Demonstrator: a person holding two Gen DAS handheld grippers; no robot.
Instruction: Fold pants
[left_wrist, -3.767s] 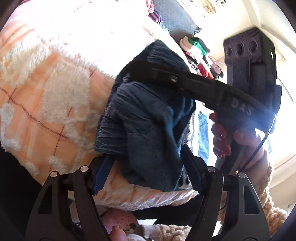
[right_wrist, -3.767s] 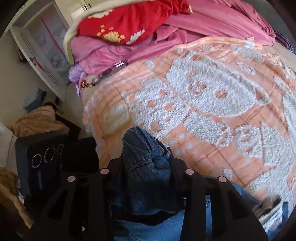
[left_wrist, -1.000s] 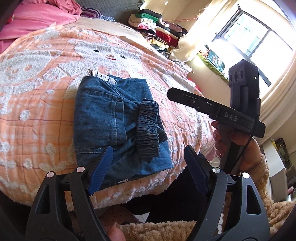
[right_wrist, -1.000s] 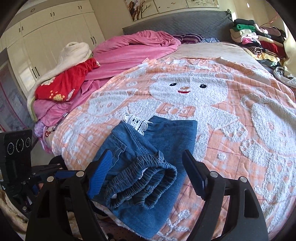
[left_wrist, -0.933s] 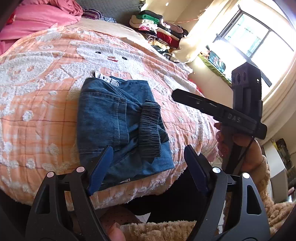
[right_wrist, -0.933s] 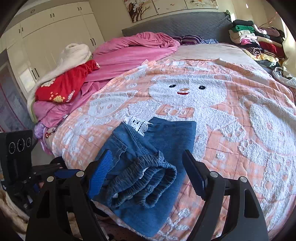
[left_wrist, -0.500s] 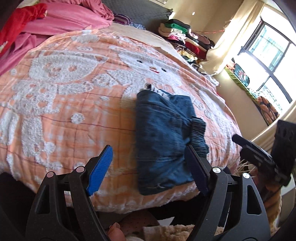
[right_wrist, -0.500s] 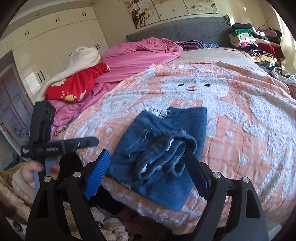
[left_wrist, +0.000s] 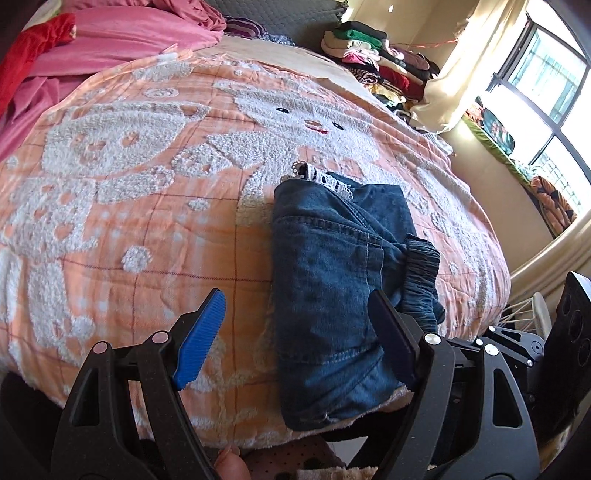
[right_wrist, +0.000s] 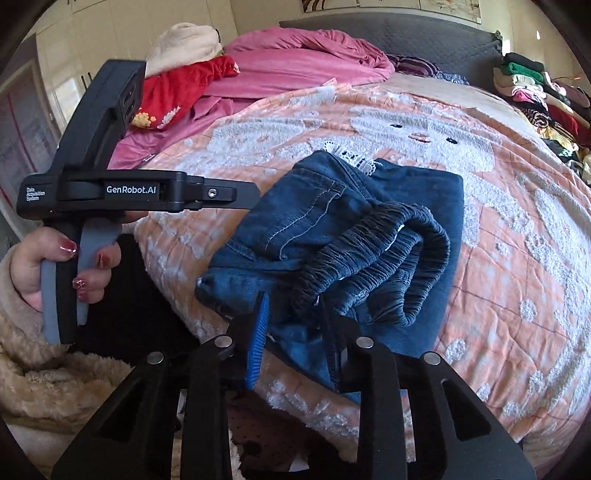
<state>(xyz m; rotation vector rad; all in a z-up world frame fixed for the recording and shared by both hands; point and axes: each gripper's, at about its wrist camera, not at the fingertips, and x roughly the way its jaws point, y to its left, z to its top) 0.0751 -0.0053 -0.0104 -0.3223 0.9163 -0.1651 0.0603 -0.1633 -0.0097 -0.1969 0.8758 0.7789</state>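
The blue denim pants (left_wrist: 328, 280) lie folded in a bundle near the front edge of the bed, their elastic waistband (right_wrist: 373, 254) bunched on top. My left gripper (left_wrist: 295, 325) is open and empty, its jaws wide apart just in front of the pants' left part. My right gripper (right_wrist: 295, 325) has its jaws close together around the near edge of the pants (right_wrist: 295, 258), with denim between the pads. The left gripper's body also shows in the right wrist view (right_wrist: 110, 192), held by a hand.
The bed is covered by an orange and white blanket (left_wrist: 147, 177). Pink bedding (right_wrist: 295, 62) and a red cloth (right_wrist: 177, 88) lie at the back left. Stacked clothes (left_wrist: 373, 59) sit at the back right. A window (left_wrist: 546, 81) is on the right.
The pants went from being held up by both grippers to lying on the bed. In the last half second the right gripper's jaws narrowed onto the pants' near edge; the left stayed open.
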